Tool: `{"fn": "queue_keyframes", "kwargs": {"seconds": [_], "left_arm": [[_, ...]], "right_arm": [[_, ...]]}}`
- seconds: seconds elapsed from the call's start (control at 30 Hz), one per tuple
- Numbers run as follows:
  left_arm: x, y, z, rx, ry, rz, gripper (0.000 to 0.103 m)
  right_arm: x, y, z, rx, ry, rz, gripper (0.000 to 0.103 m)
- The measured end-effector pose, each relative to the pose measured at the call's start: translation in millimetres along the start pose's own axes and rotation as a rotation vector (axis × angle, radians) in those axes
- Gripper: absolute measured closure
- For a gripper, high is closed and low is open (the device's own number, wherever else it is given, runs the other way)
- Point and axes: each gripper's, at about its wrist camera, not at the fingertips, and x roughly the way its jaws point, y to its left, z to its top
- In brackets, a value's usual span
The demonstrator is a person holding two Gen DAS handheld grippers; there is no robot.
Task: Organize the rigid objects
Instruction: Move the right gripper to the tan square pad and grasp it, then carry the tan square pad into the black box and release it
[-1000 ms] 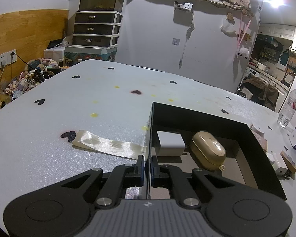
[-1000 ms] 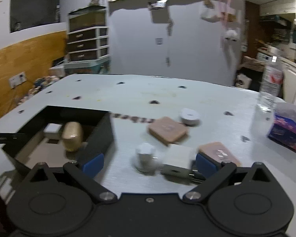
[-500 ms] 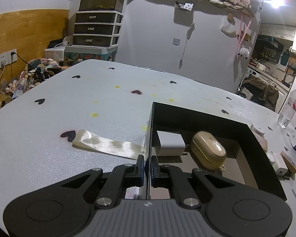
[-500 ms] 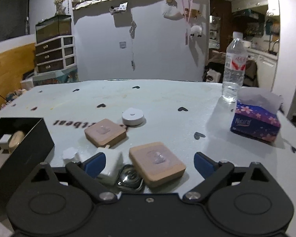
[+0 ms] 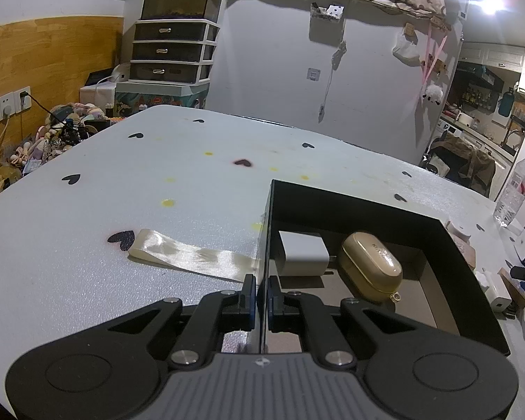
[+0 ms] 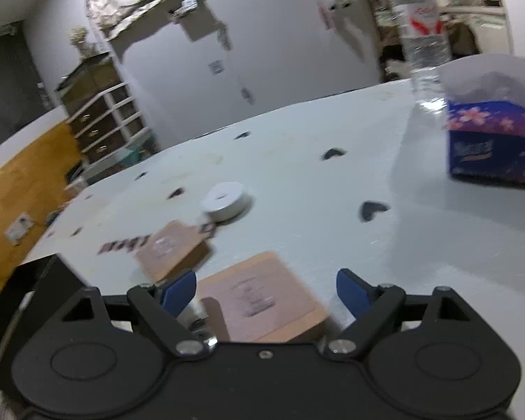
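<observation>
The left gripper [image 5: 259, 292] is clamped on the near wall of the black box [image 5: 367, 206], which holds a white charger cube [image 5: 302, 252] beside a gold earbud case [image 5: 371, 266], with a cream ribbon [image 5: 189, 256] lying outside on the table [image 5: 122, 189]. The right gripper [image 6: 266, 288] is closing with its jaws still apart around the nearer tan square block [image 6: 262, 297], not pressing it; a second tan block [image 6: 173, 250] and a white round puck [image 6: 225, 200] lie beyond. A tissue box [image 6: 493, 141] and water bottle [image 6: 421, 17] stand at the right edge, leaving open tabletop between.

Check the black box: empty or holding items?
Holding items. Inside the black box lie a white charger and a gold case.
</observation>
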Motion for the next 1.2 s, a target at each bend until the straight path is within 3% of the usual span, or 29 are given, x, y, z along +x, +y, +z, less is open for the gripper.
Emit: {"fn": "queue_keyframes", "kwargs": {"seconds": [0.23, 0.47, 0.63, 0.77, 0.97, 1.0, 1.07, 1.2], "left_arm": [[0, 0, 0, 0.000, 0.000, 0.000, 0.097], [0, 0, 0, 0.000, 0.000, -0.001, 0.097], [0, 0, 0, 0.000, 0.001, 0.000, 0.097], [0, 0, 0, 0.000, 0.000, 0.000, 0.097], [0, 0, 0, -0.001, 0.000, -0.001, 0.097], [0, 0, 0, -0.002, 0.000, -0.001, 0.097], [0, 0, 0, -0.001, 0.000, -0.001, 0.097], [0, 0, 0, -0.001, 0.000, 0.000, 0.097]], "right_arm": [[-19, 25, -15, -0.092, 0.023, 0.053, 0.017], [-4, 23, -3, 0.001, 0.059, -0.096, 0.028], [10, 32, 5, 0.004, 0.084, -0.162, 0.028], [24, 40, 14, 0.003, 0.098, -0.246, 0.021], [41, 47, 22, -0.017, 0.118, -0.304, 0.020], [43, 49, 22, -0.027, 0.124, -0.314, 0.021], [46, 53, 23, -0.054, 0.127, -0.347, 0.034], [45, 50, 24, -0.061, 0.127, -0.354, 0.035]]}}
